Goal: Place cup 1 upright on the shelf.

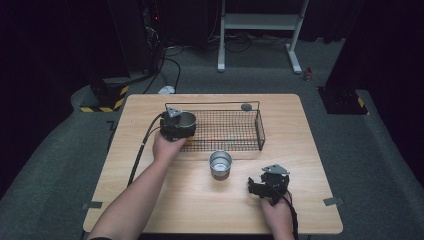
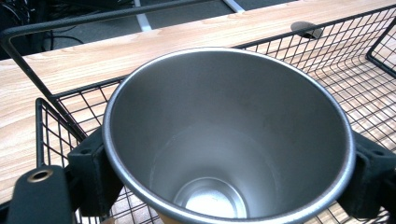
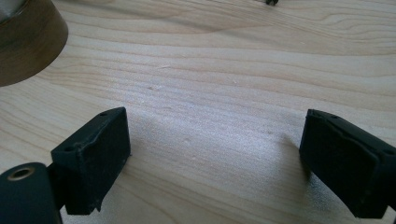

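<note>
Nearest the camera in the high view, the right gripper [image 1: 261, 189] rests low on the table [image 1: 165, 200] at the near right, held by the person's right hand [image 1: 276, 212]. Its 2 black pads [image 3: 95, 154] stand wide apart in the right gripper view with only bare wood between them, so it is released and grasps nothing. A steel cup [image 1: 220, 164] stands upright on the table just left of and a little farther than that gripper, near the front wall of the wire basket [image 1: 240, 146] but apart from it; its rounded side shows at the top left corner of the right gripper view.

Farther back on the left, the left hand [image 1: 167, 148] holds the left gripper [image 1: 176, 126] at the basket's left end. This gripper is clenched on a 2nd steel cup [image 2: 224, 140]: in the left gripper view the pads [image 2: 91, 172] press against the cup's outer wall on both sides just under the rim. The cup is upright, mouth up and empty, and sits over the left end of the basket's mesh floor; whether its base touches the mesh I cannot tell. A small round dark hole [image 2: 306, 29] marks the table's far edge beyond the basket.
</note>
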A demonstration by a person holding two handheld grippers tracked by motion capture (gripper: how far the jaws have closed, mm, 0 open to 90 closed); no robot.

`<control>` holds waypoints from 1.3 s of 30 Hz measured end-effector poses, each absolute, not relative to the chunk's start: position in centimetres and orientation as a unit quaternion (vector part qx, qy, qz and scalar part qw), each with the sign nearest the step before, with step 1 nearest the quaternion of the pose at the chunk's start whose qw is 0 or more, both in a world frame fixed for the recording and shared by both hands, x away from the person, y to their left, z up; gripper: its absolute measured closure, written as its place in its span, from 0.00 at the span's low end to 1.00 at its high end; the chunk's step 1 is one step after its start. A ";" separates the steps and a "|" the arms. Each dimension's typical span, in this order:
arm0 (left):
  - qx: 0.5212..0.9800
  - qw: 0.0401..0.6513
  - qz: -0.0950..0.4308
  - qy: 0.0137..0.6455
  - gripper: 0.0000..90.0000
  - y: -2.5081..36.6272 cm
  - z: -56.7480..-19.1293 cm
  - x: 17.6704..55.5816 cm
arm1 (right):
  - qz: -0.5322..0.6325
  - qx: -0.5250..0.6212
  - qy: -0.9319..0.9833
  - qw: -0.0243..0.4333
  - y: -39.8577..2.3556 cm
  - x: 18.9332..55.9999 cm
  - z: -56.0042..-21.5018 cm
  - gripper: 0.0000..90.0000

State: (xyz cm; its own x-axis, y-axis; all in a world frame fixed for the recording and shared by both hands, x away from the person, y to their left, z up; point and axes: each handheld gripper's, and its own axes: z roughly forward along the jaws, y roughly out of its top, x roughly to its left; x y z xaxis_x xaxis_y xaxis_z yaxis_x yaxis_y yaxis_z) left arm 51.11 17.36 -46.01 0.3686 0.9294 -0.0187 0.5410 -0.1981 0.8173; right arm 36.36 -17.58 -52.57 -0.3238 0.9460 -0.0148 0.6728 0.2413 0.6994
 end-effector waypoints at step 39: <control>0.745 0.374 0.243 0.495 0.01 17.8 -45.6 50.4 | 0.303 0.536 0.755 0.225 -17.6 36.4 -52.6 0.09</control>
